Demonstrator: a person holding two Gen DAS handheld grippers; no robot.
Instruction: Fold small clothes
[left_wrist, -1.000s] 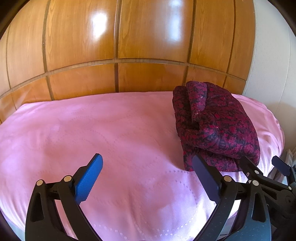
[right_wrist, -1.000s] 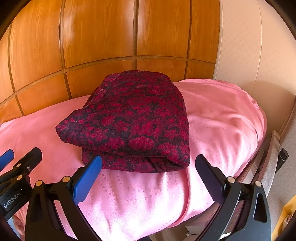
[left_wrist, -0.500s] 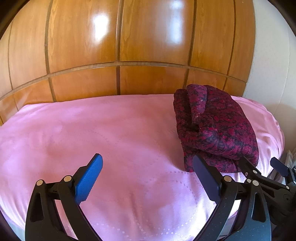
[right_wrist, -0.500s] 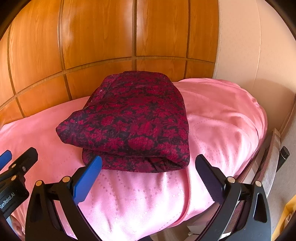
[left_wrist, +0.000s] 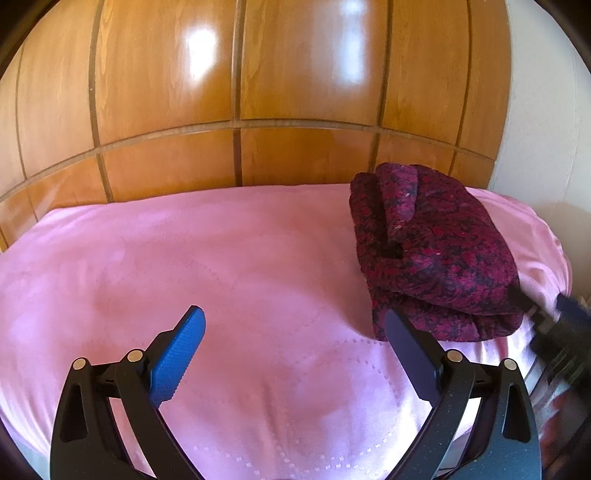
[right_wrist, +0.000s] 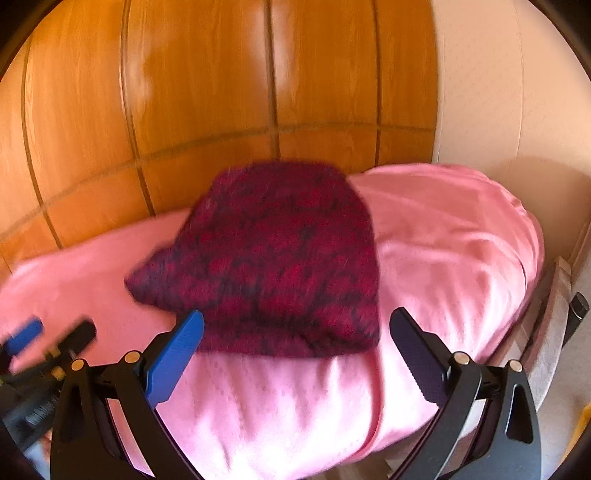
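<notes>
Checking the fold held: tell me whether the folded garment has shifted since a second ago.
No. The folded garment keeps its spot under the wooden headboard in the left wrist view.

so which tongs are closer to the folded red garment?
Right. Right tongs straddle the folded red garment's near edge; left tongs sit off to its left.
</notes>
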